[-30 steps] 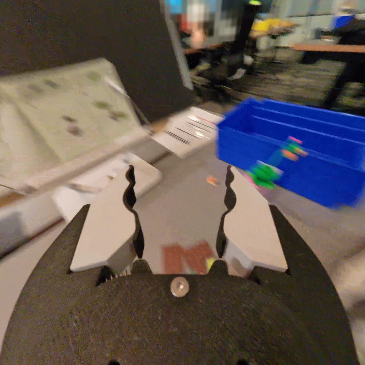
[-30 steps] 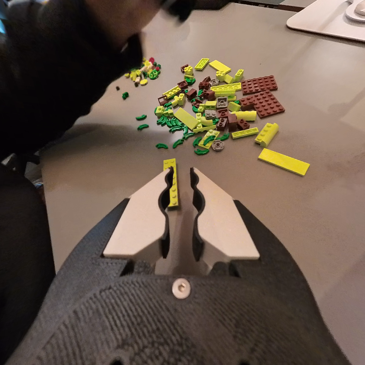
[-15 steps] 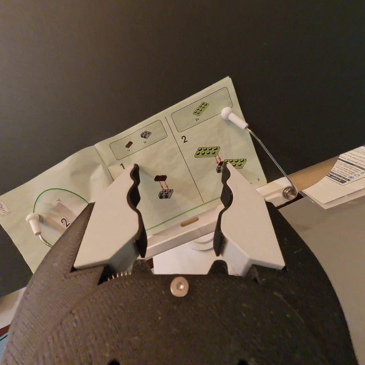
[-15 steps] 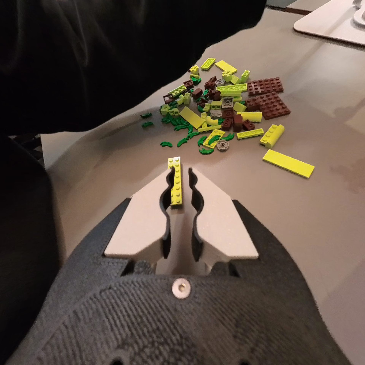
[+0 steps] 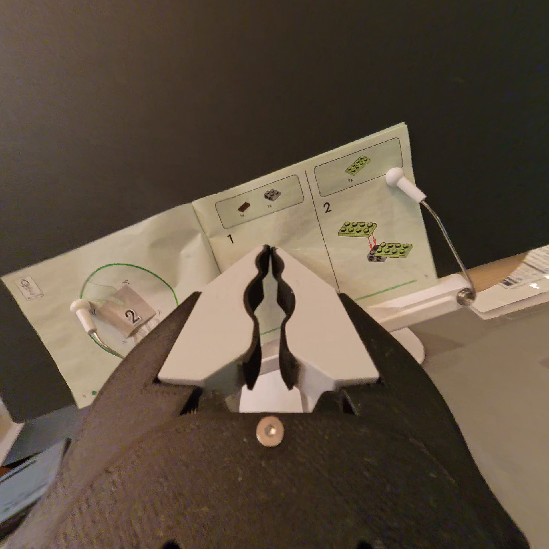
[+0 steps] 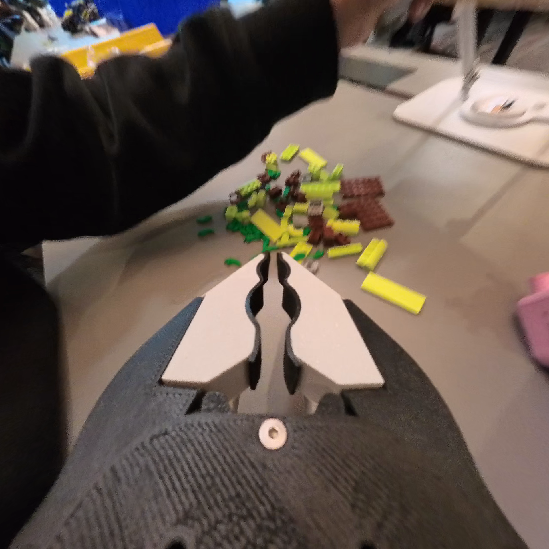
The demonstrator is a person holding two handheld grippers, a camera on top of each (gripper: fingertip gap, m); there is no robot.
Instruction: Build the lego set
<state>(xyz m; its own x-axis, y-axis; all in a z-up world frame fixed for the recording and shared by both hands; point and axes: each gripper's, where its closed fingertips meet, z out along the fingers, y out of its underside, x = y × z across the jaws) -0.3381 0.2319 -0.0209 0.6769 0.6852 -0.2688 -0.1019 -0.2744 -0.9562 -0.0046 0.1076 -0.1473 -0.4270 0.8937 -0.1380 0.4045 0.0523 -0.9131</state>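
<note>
Behind everything in the left wrist view stands a flat, matte black wall (image 5: 208,89). Against it leans a creased, pale green instruction sheet (image 5: 184,267) of thin paper, propped on a white stand (image 5: 416,300) and pinned by two springy wire arms with rounded white tips, one at 2 o'clock (image 5: 404,184) and one at 9 o'clock (image 5: 83,312). The left gripper (image 5: 269,247), with smooth grey wedge fingers lined by wavy black pads on a rough black body, points at the sheet; its jaws are together at the tips, holding nothing.

Across the right wrist view, which is blurred, lies a smooth grey table (image 6: 445,341). A black fabric sleeve (image 6: 148,133) crosses from 9 to 12 o'clock. The pile of lego pieces (image 6: 303,208), studded yellow-green, brown and dark green plastic, lies at 12 o'clock just beyond the fingertips, with a flat yellow tile (image 6: 392,292) at 2 o'clock and a pink object (image 6: 534,315) at 3 o'clock. The right gripper (image 6: 272,258) has its jaws nearly together, a thin gap between the tips, empty.
</note>
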